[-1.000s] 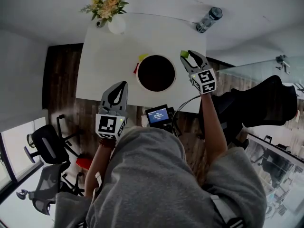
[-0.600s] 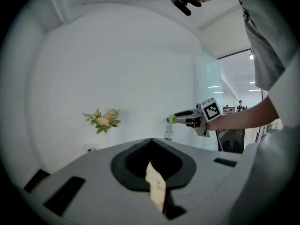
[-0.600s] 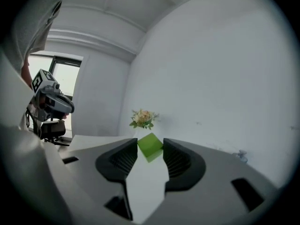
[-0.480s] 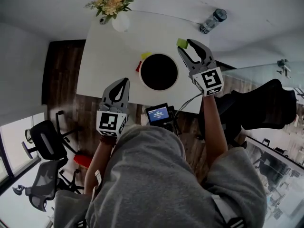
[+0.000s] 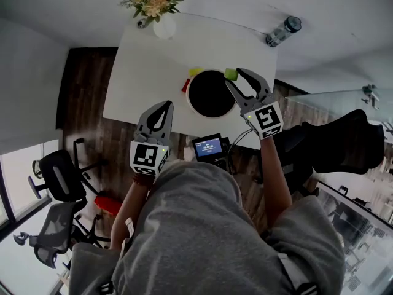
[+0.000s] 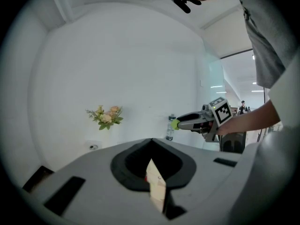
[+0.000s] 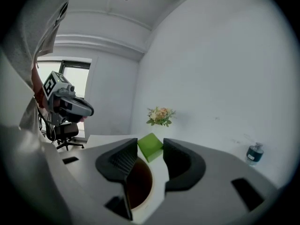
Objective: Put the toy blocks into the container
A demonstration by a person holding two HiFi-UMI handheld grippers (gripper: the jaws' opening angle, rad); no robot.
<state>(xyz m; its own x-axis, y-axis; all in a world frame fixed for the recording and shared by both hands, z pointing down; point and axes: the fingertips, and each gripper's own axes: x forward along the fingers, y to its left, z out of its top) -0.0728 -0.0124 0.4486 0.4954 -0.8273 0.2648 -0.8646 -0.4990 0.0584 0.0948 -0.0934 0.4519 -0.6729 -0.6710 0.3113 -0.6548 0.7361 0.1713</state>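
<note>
A dark round container [image 5: 210,94] stands near the front edge of the white table [image 5: 153,72]. My right gripper [image 5: 235,78] is shut on a green block [image 5: 231,74], which hangs over the container's right rim. In the right gripper view the green block [image 7: 150,146] sits between the jaw tips, with the container [image 7: 138,184] below them. The left gripper view shows the green block [image 6: 175,123] in the air. A red block [image 5: 185,86] and a yellow-green block [image 5: 195,72] lie against the container's left side. My left gripper [image 5: 164,107] is shut and empty, left of the container at the table's front edge.
A vase of flowers [image 5: 161,5] stands at the table's far edge and a water bottle [image 5: 284,31] at its far right corner. A small screen device [image 5: 209,147] sits below the front edge. Office chairs [image 5: 55,177] stand on the floor to the left.
My right gripper has carried the green block leftward, from beside the container to over its right rim. The left gripper has stayed shut in about the same place.
</note>
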